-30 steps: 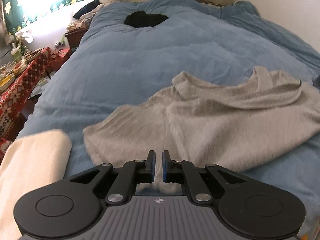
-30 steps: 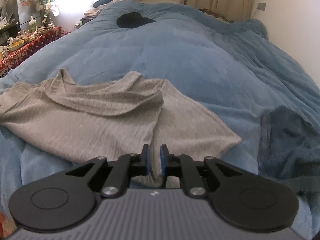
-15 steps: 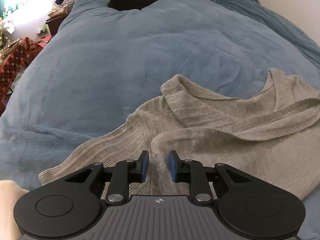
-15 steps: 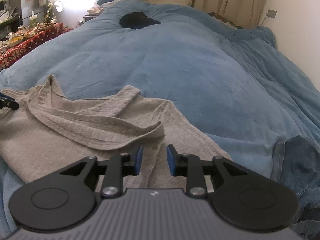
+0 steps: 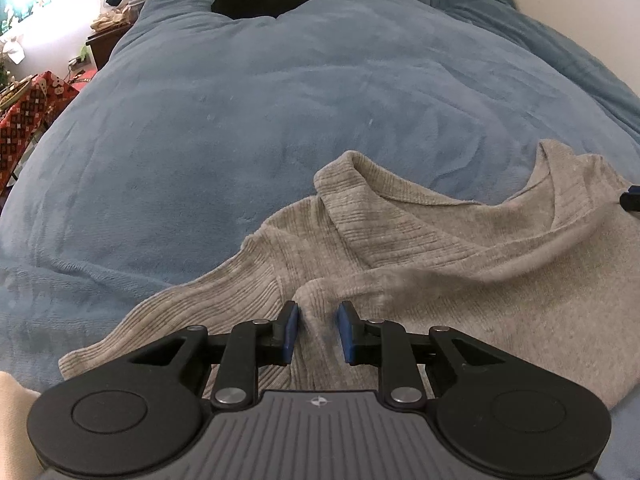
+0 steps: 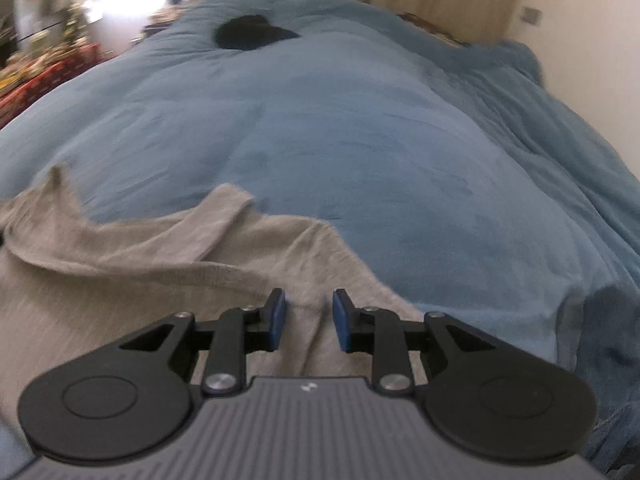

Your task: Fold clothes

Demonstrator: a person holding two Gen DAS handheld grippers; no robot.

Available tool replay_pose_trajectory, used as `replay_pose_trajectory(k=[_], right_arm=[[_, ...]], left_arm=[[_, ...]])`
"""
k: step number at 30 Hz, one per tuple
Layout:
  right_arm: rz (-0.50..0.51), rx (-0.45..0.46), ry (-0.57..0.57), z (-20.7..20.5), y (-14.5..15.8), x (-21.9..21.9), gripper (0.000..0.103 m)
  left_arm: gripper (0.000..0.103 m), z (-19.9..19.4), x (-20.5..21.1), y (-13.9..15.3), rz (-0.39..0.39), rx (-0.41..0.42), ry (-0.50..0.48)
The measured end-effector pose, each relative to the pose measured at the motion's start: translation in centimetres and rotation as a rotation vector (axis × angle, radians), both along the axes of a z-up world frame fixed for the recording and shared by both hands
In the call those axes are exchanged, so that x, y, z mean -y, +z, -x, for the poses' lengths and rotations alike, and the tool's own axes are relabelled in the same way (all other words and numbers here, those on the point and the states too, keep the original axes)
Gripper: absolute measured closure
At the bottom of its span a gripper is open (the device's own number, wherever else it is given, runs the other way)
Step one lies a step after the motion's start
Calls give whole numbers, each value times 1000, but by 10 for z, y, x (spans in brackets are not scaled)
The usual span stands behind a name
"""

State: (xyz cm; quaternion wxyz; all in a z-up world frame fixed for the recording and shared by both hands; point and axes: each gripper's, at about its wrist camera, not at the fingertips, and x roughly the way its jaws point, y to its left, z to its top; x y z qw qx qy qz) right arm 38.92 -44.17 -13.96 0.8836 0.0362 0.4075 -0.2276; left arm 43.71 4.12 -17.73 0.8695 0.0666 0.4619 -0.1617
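Note:
A grey ribbed sweater [image 5: 440, 264] lies crumpled on the blue duvet [image 5: 320, 100], its neckline folded over toward me. My left gripper [image 5: 318, 326] hovers low over the sweater's left side. Its jaws stand apart, and a raised ridge of cloth runs between the blue pads [image 5: 290, 330] without being pressed. In the blurred right wrist view the sweater [image 6: 120, 288] fills the lower left. My right gripper [image 6: 306, 318] is open over its right edge, with loose cloth under the gap. A tip of the right gripper [image 5: 632, 200] shows at the left wrist view's right edge.
A black garment [image 5: 260, 0] lies far up the bed. A dark blue garment [image 6: 612, 332] sits on the duvet at the right. A cream cloth [image 5: 12, 420] shows at the lower left. A red patterned table [image 5: 28, 120] stands beside the bed on the left.
Both grippers went from nearly shut on a pinch of sweater to jaws apart. Both also moved forward and lower over the sweater, and the neckline now lies closer in view.

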Motion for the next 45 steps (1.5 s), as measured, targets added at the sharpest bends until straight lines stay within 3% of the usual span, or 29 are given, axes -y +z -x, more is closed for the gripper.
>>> replay_pose_trajectory(k=[15, 16, 17, 19, 24, 30, 35, 41, 45], right_arm=[[-30, -1, 1, 8, -1, -2, 74], [-30, 0, 3, 7, -1, -2, 74], [-26, -3, 6, 7, -2, -4, 76], [-5, -9, 18, 7, -3, -9, 100], [46, 38, 26, 17, 11, -20, 101], [56, 122, 8, 30, 36, -22, 101], [49, 104, -3, 22, 33, -18, 101], [39, 34, -30, 6, 4, -9, 101], [24, 25, -50, 6, -2, -3, 95]], left_arm=[[81, -6, -2, -7, -12, -20, 6], [83, -7, -1, -8, -15, -21, 5], [96, -6, -1, -8, -18, -14, 9], [99, 1, -1, -4, -16, 28, 16], [99, 32, -10, 31, -4, 213, 35], [99, 36, -27, 62, 45, 286, 77], [99, 18, -20, 39, -16, 227, 79], [97, 3, -9, -1, -94, 135, 66], [81, 1, -10, -5, -86, 110, 60]])
